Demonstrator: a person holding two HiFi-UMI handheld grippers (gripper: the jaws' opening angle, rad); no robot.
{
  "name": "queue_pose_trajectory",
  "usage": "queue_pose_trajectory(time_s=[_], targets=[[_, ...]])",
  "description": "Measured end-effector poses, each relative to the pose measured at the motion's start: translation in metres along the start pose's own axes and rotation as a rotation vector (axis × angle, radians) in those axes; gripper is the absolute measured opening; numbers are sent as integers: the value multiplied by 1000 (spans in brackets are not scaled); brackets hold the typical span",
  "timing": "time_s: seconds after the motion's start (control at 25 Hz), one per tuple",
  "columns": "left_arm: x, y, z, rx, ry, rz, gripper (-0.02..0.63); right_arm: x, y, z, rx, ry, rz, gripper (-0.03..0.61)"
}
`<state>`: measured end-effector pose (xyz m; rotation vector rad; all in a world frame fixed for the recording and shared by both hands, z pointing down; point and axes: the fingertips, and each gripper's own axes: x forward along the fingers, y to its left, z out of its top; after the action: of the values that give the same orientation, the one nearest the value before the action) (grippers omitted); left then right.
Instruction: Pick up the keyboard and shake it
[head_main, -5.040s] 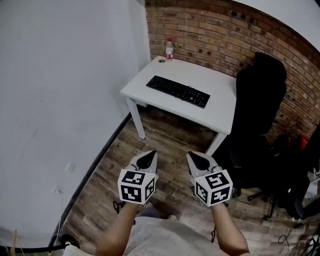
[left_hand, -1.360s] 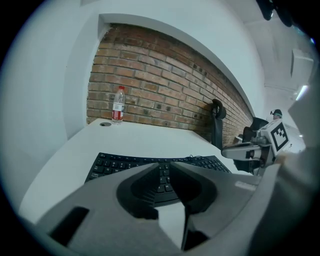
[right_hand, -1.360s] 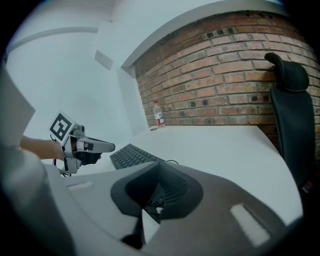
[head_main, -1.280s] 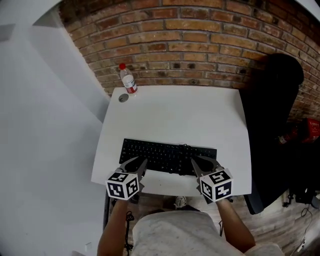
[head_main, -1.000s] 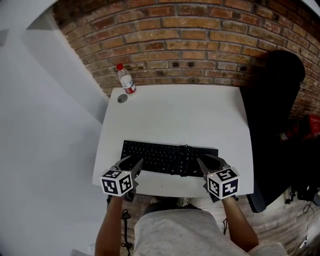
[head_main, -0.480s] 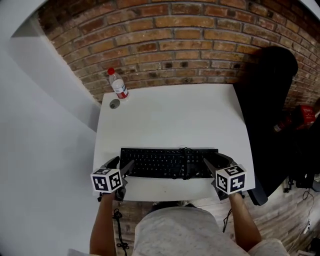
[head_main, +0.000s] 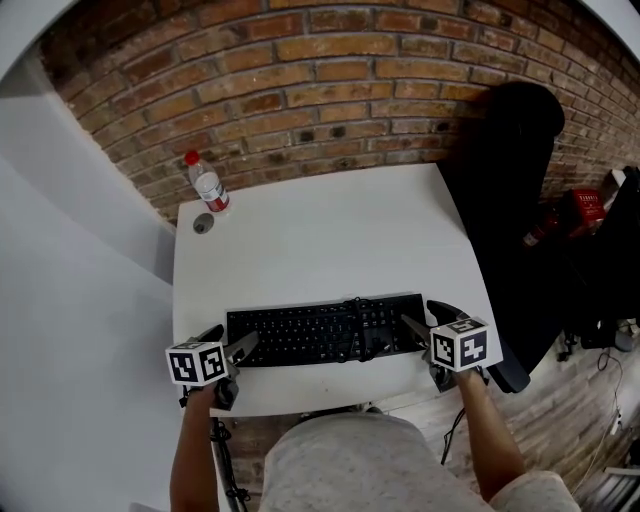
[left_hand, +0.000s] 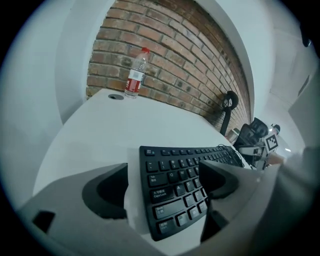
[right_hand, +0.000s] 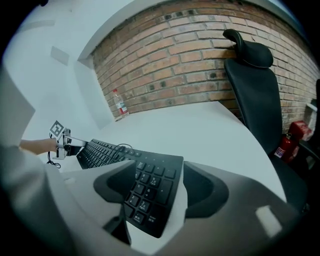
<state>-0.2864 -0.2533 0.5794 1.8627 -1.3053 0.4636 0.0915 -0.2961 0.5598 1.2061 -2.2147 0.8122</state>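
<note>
My left gripper (head_main: 228, 340) is at the front left corner of the white table (head_main: 330, 240), and its jaws are opening. In the left gripper view the left end of the black keyboard (head_main: 325, 329) sits between them. One jaw is out past the keyboard's end with a strip of bare table showing between, and the other hangs over the letter keys. Neither pad presses on it.

My right gripper (head_main: 428, 318) is at the table's front right corner, and its jaws are opening too. In the right gripper view the number-pad end of the keyboard lies between them. One jaw reaches over the keys and the other stands just off the keyboard's end, again with bare table in the gap. I have no grip on it with either gripper.

The keyboard lies flat on the table, close to the front edge and running along it, nearly from one side to the other. A thin cable (head_main: 352, 301) loops at its far edge near the middle.

At the table's back left corner stands a clear bottle with a red cap (head_main: 207, 186), upright, with a small grey disc (head_main: 203, 224) just beside it. A brick wall (head_main: 330, 90) runs behind the table. A black chair (head_main: 510, 200) stands against the table's right side, and a red fire extinguisher (right_hand: 287, 140) is on the floor beyond it.
</note>
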Motion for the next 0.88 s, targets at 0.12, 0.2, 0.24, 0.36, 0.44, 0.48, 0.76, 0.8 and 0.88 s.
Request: queue_pose_trajectory(time_s=[0.12, 0.2, 0.24, 0.36, 0.44, 0.48, 0.76, 0.8, 0.88], targets=[[5, 1, -2, -1, 34, -20, 453, 4, -4, -4, 68, 20, 14, 341], [8, 1, -2, -6, 50, -28, 453, 8, -7, -6, 100, 36, 22, 359], [9, 1, -1, -13, 57, -33, 454, 10, -8, -7, 110, 44, 26, 369], [9, -1, 1, -36, 77, -46, 454, 16, -8, -7, 138, 70, 43, 388], [10, 0, 1, -44, 92, -44, 454, 21, -6, -9, 153, 96, 54, 394], [10, 0, 1, -47, 100, -39, 454, 24, -4, -11, 160, 109, 60, 394], [19, -2, 2, -24, 166, 33, 449, 31, -6, -12, 200, 167, 20, 365], [20, -2, 2, -16, 177, 45, 429, 32, -5, -11, 209, 176, 19, 345], [21, -2, 3, -2, 199, 70, 397, 34, -3, -10, 229, 194, 17, 344]])
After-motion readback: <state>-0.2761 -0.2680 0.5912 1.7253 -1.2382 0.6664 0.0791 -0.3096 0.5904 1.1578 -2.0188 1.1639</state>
